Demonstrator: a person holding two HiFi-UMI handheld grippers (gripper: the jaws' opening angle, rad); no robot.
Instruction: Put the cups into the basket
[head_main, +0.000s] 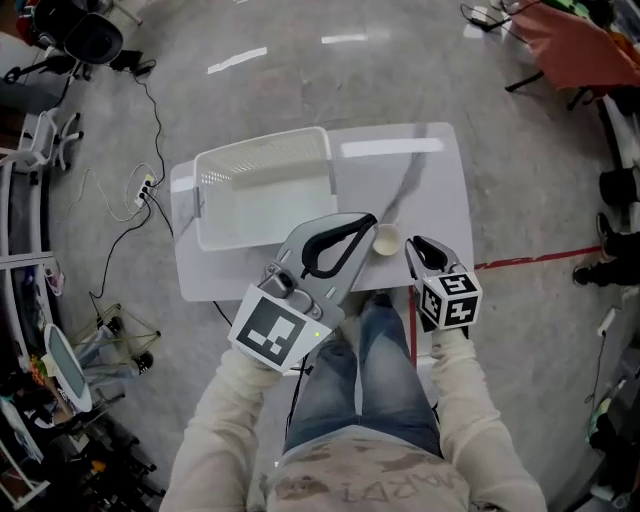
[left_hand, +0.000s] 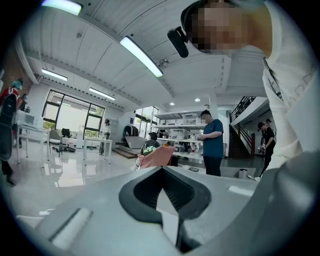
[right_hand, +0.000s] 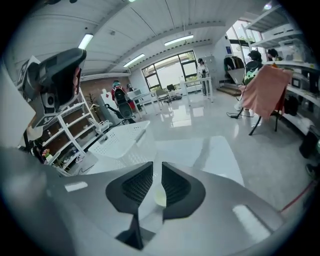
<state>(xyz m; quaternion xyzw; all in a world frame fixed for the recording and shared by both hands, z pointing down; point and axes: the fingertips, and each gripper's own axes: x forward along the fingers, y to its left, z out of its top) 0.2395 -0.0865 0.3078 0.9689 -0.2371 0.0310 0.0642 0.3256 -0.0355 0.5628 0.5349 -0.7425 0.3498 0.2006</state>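
A single pale cream cup (head_main: 387, 240) stands near the front edge of the white table (head_main: 430, 190). An empty white perforated basket (head_main: 265, 190) sits on the table's left half. My left gripper (head_main: 370, 220) is raised over the table just left of the cup. It is aimed out into the room, with its tips touching and nothing between them (left_hand: 160, 169). My right gripper (head_main: 410, 243) hovers just right of the cup, its jaws a narrow slit apart and empty. In the right gripper view, the cup (right_hand: 159, 197) shows through that slit (right_hand: 157, 165) and the basket (right_hand: 122, 140) lies beyond.
The person's legs in jeans (head_main: 365, 370) are against the table's front edge. Cables and a power strip (head_main: 145, 188) lie on the floor to the left. A red tape line (head_main: 540, 258) runs to the right. People, one in a blue shirt (left_hand: 213, 142), stand far off.
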